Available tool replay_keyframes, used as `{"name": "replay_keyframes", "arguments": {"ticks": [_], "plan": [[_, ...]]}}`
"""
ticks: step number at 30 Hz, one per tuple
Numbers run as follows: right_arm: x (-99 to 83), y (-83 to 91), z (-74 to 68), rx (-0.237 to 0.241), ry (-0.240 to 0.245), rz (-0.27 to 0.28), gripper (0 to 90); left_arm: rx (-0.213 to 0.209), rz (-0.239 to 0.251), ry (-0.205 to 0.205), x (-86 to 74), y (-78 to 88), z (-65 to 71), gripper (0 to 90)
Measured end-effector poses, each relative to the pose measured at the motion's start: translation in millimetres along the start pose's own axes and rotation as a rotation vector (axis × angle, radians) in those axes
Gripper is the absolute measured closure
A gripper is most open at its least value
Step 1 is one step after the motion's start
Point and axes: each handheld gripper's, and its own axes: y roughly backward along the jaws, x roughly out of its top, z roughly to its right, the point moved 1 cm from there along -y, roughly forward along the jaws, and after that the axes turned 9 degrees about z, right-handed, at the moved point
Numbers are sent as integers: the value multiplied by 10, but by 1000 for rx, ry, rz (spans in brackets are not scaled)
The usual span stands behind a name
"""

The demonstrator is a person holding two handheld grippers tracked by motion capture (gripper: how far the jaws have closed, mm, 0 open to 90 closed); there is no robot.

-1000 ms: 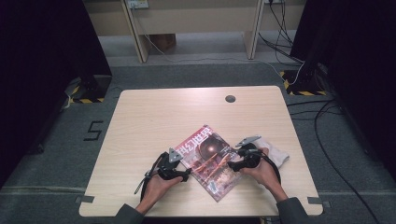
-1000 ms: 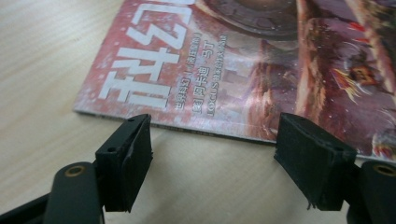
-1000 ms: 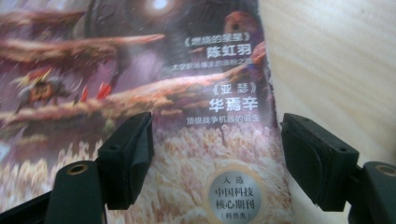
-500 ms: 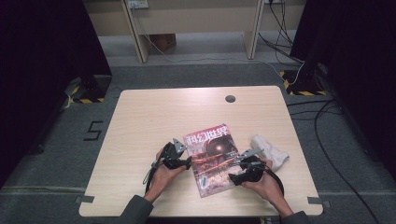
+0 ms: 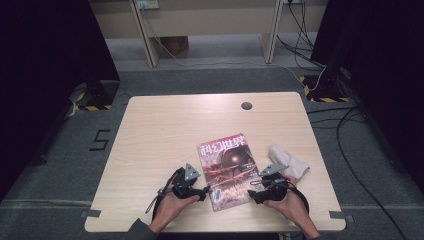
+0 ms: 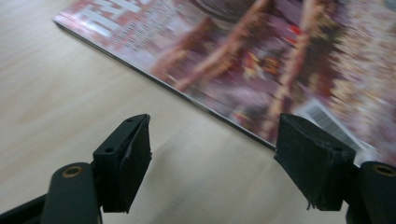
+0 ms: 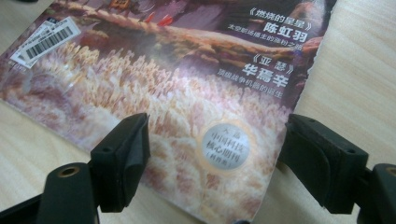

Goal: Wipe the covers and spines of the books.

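Note:
A magazine (image 5: 226,170) with a red and brown cover lies flat on the wooden table (image 5: 165,130), near its front edge. My left gripper (image 5: 204,192) is at the magazine's lower left edge. In the left gripper view this gripper (image 6: 212,158) is open over bare wood, and its jaws have just opened a little; the magazine's (image 6: 261,60) edge runs just beyond the tips. My right gripper (image 5: 252,196) is at the lower right corner. In the right gripper view it (image 7: 215,154) stands open, and its jaws have just been closing a little. The cover's (image 7: 187,93) corner lies between them, untouched.
A crumpled white cloth (image 5: 290,162) lies just right of the magazine, beside my right hand. A round cable hole (image 5: 246,106) sits near the table's far edge. The front edge of the table is close under both hands.
The magazine has turned clockwise from a steep diagonal to lie nearly square to the table. Both hands have drawn back toward the front edge, at its two lower corners.

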Motion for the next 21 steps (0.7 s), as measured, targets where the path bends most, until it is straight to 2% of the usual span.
{"name": "replay_keyframes", "arguments": {"ticks": [3,9,10,12,16,21], "plan": [[-21,11,-48,11,-5,-3,224,-7,-13,-26,-10,-5,61,261],[-49,17,-141,11,1,-4,196,4,-13,-16,-10,-16,15,248],[-52,17,-157,14,8,-4,188,20,-13,-37,-5,-13,4,248],[-55,18,-190,18,17,-8,180,28,-13,-45,1,-18,-20,246],[-63,13,-238,21,26,-10,170,26,-24,-38,11,-25,-88,244],[-63,-13,-285,11,28,-6,166,45,-24,-27,30,-52,-159,239]]}}
